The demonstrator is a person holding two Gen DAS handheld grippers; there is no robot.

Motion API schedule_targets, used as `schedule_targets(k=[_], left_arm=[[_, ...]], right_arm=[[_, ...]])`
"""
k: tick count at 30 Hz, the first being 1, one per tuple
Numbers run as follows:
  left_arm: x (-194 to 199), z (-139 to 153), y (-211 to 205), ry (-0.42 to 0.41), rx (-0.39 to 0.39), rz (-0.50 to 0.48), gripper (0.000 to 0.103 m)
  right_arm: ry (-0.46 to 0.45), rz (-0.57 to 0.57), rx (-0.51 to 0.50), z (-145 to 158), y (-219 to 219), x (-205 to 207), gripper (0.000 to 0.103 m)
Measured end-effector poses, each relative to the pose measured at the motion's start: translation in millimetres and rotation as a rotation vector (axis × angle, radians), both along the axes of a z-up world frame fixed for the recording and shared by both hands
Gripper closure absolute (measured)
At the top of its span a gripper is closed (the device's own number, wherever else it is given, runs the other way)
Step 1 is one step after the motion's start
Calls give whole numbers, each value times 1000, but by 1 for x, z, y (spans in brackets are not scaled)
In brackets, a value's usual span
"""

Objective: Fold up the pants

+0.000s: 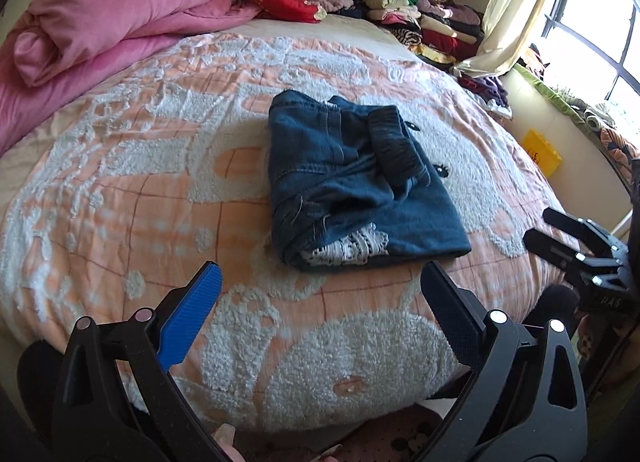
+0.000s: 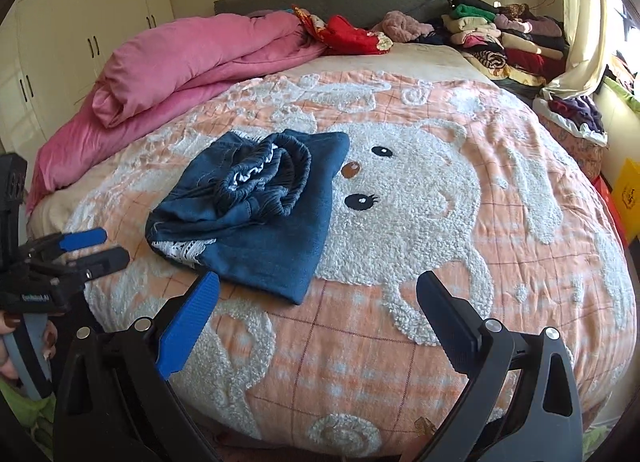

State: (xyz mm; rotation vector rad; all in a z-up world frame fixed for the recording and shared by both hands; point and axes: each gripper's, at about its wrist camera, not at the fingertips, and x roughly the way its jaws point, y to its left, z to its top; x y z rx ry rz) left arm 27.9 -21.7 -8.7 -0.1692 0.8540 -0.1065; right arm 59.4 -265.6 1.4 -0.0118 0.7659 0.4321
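Dark blue denim pants [image 1: 352,182] lie folded into a compact bundle in the middle of the bed, with white lace showing at the near edge and the elastic waistband on top. In the right wrist view the pants [image 2: 260,218] sit left of centre. My left gripper [image 1: 320,282] hovers just short of the bundle's near edge, open wide, nothing between its fingers. My right gripper [image 2: 318,290] is also open and empty, to the right of the bundle's near corner. Each gripper appears in the other's view: the right gripper [image 1: 540,228] at the right edge, the left gripper [image 2: 106,248] at the left.
An orange-and-white fleece bedspread [image 2: 400,222] with a rabbit design covers the bed. A pink quilt [image 1: 100,26] is bunched at the far left. Stacks of folded clothes [image 1: 420,18] line the far right by a curtain [image 1: 508,10]. A yellow box [image 1: 542,150] stands beside the bed.
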Motion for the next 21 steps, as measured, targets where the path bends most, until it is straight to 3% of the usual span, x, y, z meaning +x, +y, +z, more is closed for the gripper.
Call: schedule_targets(k=[21], left_arm=[[-5, 3, 2, 5, 27, 32, 10]], right_arm=[[-1, -15, -4, 3, -4, -2, 5]])
